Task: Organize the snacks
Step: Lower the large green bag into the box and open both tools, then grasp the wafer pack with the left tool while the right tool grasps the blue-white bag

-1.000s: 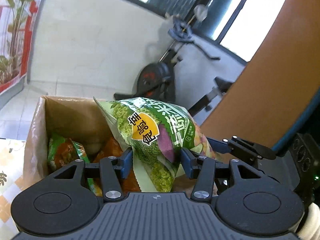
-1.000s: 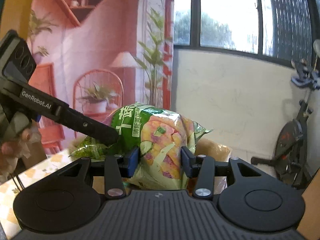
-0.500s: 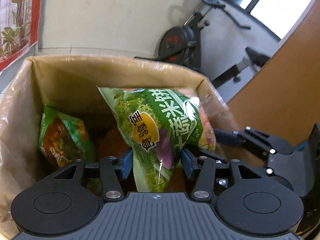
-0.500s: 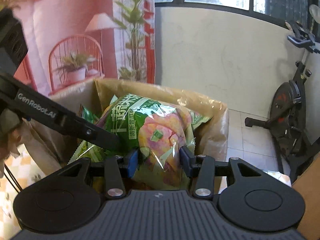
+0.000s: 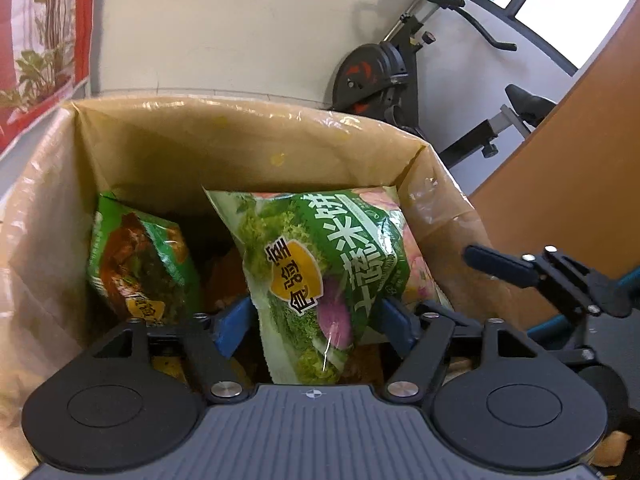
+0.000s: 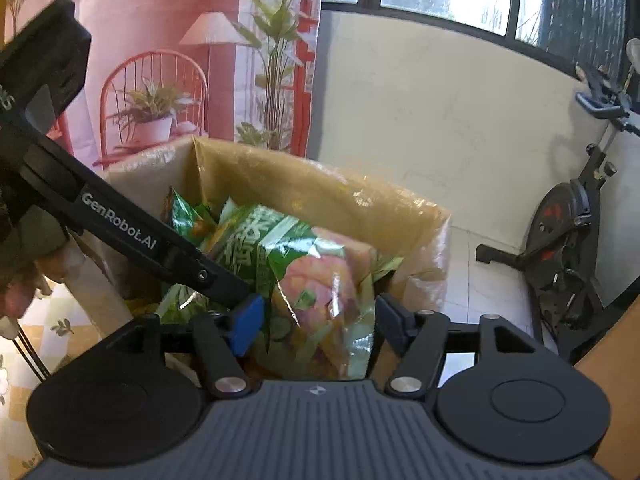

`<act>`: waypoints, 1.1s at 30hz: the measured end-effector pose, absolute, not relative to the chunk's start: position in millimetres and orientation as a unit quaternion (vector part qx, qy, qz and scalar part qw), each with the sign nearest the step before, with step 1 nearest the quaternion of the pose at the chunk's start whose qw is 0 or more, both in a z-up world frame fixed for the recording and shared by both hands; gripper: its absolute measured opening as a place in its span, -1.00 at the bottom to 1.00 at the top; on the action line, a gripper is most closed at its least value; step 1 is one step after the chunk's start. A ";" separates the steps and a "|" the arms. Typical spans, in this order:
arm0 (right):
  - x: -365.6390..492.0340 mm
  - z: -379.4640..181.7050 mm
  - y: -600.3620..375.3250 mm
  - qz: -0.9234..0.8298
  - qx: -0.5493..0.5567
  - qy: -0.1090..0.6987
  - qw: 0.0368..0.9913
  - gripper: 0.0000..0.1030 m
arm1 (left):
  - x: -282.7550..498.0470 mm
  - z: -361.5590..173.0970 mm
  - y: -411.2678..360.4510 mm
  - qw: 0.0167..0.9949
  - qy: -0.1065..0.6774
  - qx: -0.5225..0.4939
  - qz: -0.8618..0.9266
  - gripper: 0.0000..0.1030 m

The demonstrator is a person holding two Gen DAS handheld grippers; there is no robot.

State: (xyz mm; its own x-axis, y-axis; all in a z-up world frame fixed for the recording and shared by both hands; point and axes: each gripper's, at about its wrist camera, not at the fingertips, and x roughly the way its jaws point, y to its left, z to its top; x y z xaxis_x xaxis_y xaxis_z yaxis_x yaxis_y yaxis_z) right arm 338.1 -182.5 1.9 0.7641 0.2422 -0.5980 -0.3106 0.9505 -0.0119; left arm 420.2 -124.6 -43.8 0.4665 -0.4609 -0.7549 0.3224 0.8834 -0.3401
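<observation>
We hold both grippers over an open cardboard box (image 5: 248,140) lined with clear plastic film, and between them sits one green snack bag (image 5: 320,280) printed with vegetables and large white characters. The bag is down inside the box, leaning toward the right wall as seen from the left wrist camera.

Our left gripper (image 5: 316,316) has just been opening: its blue pads now stand apart on either side of the bag's lower part, the left pad clear of the film and the right one just beside it, so the bag lies between the jaws without being squeezed. Our right gripper (image 6: 318,318) has likewise just been opening; its blue pads are spread with the bag's pink-and-yellow end between them, and a gap shows at the right pad. Whether the left pad still touches the wrapper we cannot tell.

A second green snack bag (image 5: 140,264) with a brown picture stands against the box's left wall, apart from the first. Orange packets show dimly in the bottom. Beyond the box stands an exercise bike (image 5: 384,72) by a pale wall.
</observation>
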 end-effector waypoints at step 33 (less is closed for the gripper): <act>185.8 -86.2 -222.4 0.113 0.102 0.249 0.957 0.27 | 222.4 -72.1 50.8 0.941 0.323 -0.097 -0.023 0.43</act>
State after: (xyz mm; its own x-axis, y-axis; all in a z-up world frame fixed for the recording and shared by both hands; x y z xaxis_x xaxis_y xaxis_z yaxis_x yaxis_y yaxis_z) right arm 185.8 -222.4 -86.2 0.8508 0.2666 -0.4528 -0.1655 0.9538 0.2507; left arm 222.4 50.8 -72.1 0.7897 -0.1067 -0.6042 -0.0185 0.9802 -0.1972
